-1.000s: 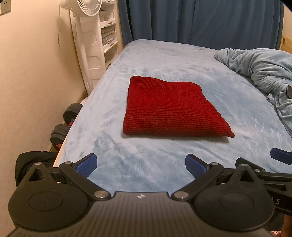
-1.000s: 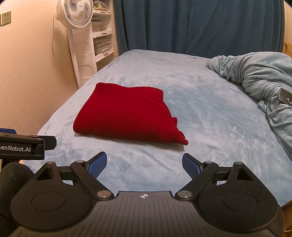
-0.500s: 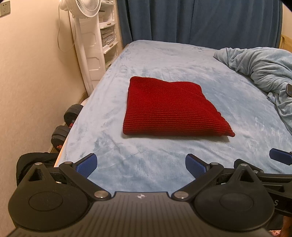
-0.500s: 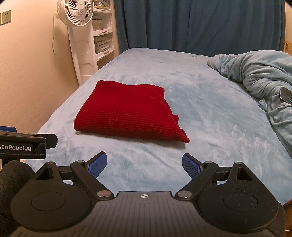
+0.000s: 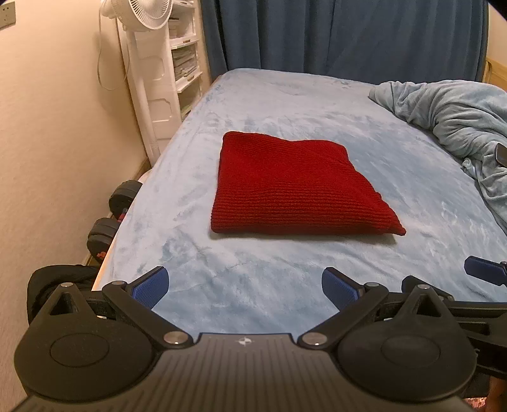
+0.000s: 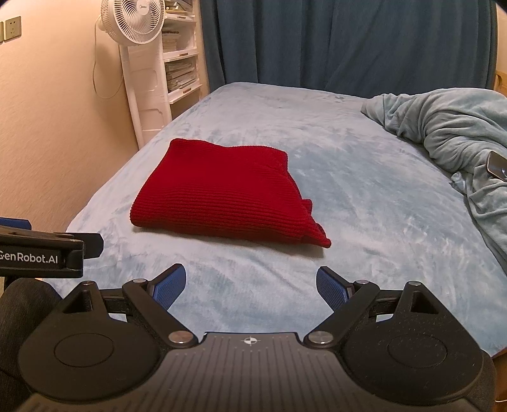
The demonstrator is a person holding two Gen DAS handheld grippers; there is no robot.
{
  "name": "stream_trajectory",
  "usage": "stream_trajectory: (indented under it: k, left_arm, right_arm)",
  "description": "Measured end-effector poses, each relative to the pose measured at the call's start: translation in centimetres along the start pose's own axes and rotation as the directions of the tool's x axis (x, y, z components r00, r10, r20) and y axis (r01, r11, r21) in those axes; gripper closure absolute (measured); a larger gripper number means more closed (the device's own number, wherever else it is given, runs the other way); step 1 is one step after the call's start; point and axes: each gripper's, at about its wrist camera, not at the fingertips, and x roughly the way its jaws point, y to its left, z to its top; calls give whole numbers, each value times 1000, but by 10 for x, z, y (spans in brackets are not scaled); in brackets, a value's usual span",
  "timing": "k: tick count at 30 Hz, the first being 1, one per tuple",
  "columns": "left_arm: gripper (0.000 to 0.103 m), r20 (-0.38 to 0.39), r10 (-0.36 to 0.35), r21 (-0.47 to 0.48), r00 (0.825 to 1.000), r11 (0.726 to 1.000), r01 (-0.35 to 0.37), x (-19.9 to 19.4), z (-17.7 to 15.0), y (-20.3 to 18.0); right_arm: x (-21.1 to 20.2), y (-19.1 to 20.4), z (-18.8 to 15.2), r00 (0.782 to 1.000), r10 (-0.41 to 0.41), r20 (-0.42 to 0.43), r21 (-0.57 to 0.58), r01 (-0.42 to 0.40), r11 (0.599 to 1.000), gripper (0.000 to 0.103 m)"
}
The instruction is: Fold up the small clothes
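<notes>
A wide bed [image 5: 285, 104] covered in pale blue fleece fills most of both views. Behind its far end hangs a dark blue curtain [image 6: 348, 41], and a cream wall [image 5: 57, 133] runs along the left side.

At the far right of the bed lies a rumpled grey-blue blanket [image 6: 450, 126], with a small dark, shiny object [image 6: 497, 165] resting on its folds; what it is cannot be told.

The task's garment, a red knitted sweater [image 5: 291, 187], lies folded into a flat, rough square near the middle of the bed, a little toward the left edge. It lies apart from both pairs of tongs and apart from the blanket. Nothing lies between it and the tongs except bare fleece.

In the far left corner, against the wall, stands a white pedestal fan [image 6: 136, 22], and just behind it a white shelf unit [image 6: 180, 69] stacked with what look like papers or books. A wall socket [image 6: 12, 28] sits high on the left wall. On the floor between wall and bed lie black dumbbells [image 5: 114, 215].

The left tongs [image 5: 244, 286] are released, blue pads wide apart over the near edge of the bed, holding nothing. The right tongs [image 6: 251, 287] are likewise spread wide and empty.

In the right wrist view, the side of the left tool at the left edge carries white lettering reading "GenRobot.AI" [image 6: 30, 258].
</notes>
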Motion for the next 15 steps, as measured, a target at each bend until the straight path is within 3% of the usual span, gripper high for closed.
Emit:
stream_trajectory:
  k: [15]
  left_arm:
    - [0, 2, 3, 2, 1000, 1000, -3, 1, 0, 4]
  right_arm:
    - [0, 1, 0, 1000, 0, 1, -2, 0, 1000, 13]
